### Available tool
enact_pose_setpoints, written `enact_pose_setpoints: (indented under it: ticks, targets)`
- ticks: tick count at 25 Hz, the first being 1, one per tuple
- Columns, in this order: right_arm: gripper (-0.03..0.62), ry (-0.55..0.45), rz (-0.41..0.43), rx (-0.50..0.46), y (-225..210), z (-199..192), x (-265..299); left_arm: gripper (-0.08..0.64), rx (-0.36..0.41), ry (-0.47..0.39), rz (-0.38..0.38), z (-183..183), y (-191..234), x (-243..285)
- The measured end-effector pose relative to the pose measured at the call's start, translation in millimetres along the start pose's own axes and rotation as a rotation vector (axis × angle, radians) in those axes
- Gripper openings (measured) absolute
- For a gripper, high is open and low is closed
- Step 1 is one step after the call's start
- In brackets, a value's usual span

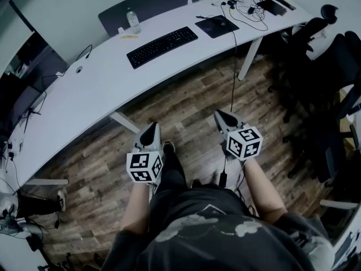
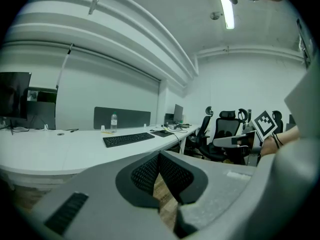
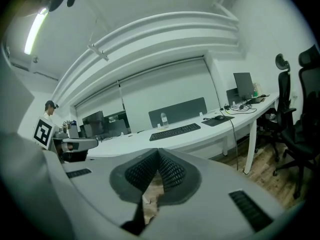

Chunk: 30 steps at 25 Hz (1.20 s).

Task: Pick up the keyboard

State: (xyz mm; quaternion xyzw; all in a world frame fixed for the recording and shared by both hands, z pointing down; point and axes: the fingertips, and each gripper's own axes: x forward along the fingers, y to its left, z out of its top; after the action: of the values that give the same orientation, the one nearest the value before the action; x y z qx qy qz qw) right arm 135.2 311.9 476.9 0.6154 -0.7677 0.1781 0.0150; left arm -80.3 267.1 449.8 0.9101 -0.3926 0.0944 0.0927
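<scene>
A black keyboard lies on the long white desk, also seen in the left gripper view and in the right gripper view. Both grippers hang over the wooden floor, well short of the desk, in front of the person's body. My left gripper is shut with nothing between its jaws, its tips meeting. My right gripper is likewise shut and empty, tips together. Each points toward the desk, slightly downward.
A water bottle stands behind the keyboard. A mouse on a dark mat lies to its right, with cables and devices beyond. Black office chairs crowd the right side. A desk leg stands ahead right.
</scene>
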Motion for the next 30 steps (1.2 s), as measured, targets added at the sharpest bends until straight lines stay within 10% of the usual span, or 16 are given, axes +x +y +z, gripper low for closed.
enact_pose_setpoints:
  ticks: [30]
  targets:
    - [0.002, 0.092, -0.092, 0.002, -85.4, 83.8, 299.1, 0.003, -0.122, 0.037, -0.048, 50.9, 224.4, 239.1]
